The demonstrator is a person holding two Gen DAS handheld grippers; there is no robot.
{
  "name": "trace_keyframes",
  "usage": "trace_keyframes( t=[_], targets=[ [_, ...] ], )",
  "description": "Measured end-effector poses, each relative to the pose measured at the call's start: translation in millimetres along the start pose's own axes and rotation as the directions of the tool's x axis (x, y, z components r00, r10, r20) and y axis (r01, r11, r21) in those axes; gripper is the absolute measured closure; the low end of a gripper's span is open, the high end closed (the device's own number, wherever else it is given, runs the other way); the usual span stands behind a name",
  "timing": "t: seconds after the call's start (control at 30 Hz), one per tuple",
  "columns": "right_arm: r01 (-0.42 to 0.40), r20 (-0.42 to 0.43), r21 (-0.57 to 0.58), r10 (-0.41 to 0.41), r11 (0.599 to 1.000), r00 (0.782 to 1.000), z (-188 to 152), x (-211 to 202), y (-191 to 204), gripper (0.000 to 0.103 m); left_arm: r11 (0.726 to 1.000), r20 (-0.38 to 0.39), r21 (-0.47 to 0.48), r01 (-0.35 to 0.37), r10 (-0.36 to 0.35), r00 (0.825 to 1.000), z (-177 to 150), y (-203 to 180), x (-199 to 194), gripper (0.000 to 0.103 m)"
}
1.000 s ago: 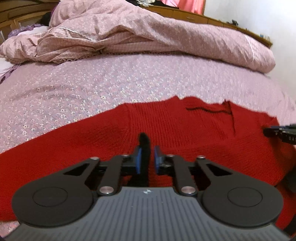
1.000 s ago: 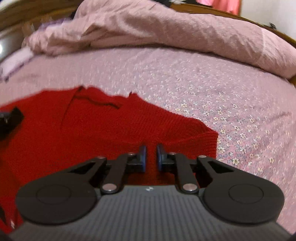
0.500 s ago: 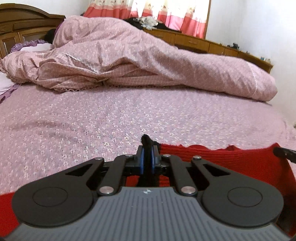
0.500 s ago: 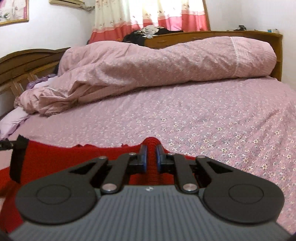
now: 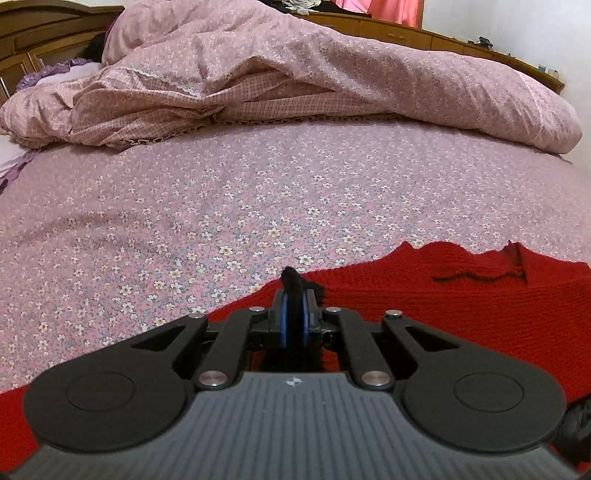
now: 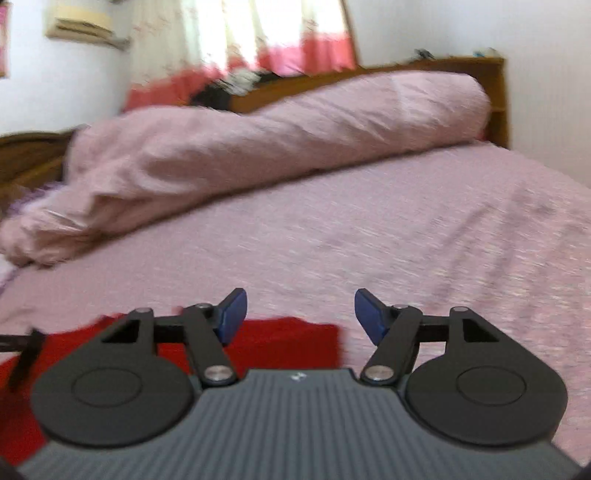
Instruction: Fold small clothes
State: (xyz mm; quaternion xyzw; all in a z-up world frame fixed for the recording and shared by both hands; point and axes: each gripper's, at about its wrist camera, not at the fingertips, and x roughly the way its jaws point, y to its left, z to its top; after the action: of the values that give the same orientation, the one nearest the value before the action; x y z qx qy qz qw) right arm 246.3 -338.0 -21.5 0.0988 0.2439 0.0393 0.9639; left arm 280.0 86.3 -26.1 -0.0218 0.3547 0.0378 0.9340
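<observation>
A red knit sweater (image 5: 436, 295) lies flat on the flowered pink bed sheet (image 5: 258, 192). Its neckline with a dark trim shows at the right of the left wrist view. My left gripper (image 5: 293, 314) is shut on a dark edge of the sweater, low over the garment. In the right wrist view, which is blurred, my right gripper (image 6: 300, 314) is open and empty, above the bed. A corner of the sweater (image 6: 288, 339) lies just below and behind its fingers.
A bunched pink duvet (image 5: 295, 74) lies across the far side of the bed. A wooden headboard (image 5: 44, 33) stands at the far left and a wooden ledge (image 6: 406, 74) behind the duvet. The left gripper's dark tip (image 6: 26, 350) shows at the right wrist view's left edge.
My right gripper has opened and let go of the sweater, and it is moving. My left gripper stays shut on the sweater's edge and has tilted down over the garment.
</observation>
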Motion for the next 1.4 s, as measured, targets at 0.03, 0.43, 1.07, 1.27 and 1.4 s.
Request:
trace_keyframes(
  t=[0.03, 0.43, 1.07, 1.27, 1.4],
  targets=[
    [0.010, -0.024, 0.006, -0.010, 1.000, 1.000, 0, 5, -4, 0.036, 1.000, 0.007, 0.011, -0.006, 0.006, 1.000, -1, -1, -1, 0.093],
    [0.058, -0.153, -0.085, -0.070, 0.995, 0.986, -19, 28, 4, 0.073, 0.988, 0.017, 0.074, -0.135, 0.134, 0.991, -2, 1, -5, 0.032],
    [-0.075, -0.075, -0.067, 0.070, 0.995, 0.995, -8, -84, 49, 0.052, 0.961, -0.055, -0.161, -0.224, 0.218, 0.974, -39, 96, -134, 0.012],
    [-0.123, -0.091, -0.034, 0.120, 0.992, 0.989, -22, -107, 62, 0.050, 0.928, -0.102, -0.271, -0.254, 0.235, 0.967, -78, 117, -159, 0.011],
    [-0.119, -0.107, -0.015, 0.116, 0.993, 0.987, -33, -118, 67, 0.050, 0.895, -0.115, -0.365, -0.256, 0.230, 0.966, -103, 130, -169, 0.011]
  ],
)
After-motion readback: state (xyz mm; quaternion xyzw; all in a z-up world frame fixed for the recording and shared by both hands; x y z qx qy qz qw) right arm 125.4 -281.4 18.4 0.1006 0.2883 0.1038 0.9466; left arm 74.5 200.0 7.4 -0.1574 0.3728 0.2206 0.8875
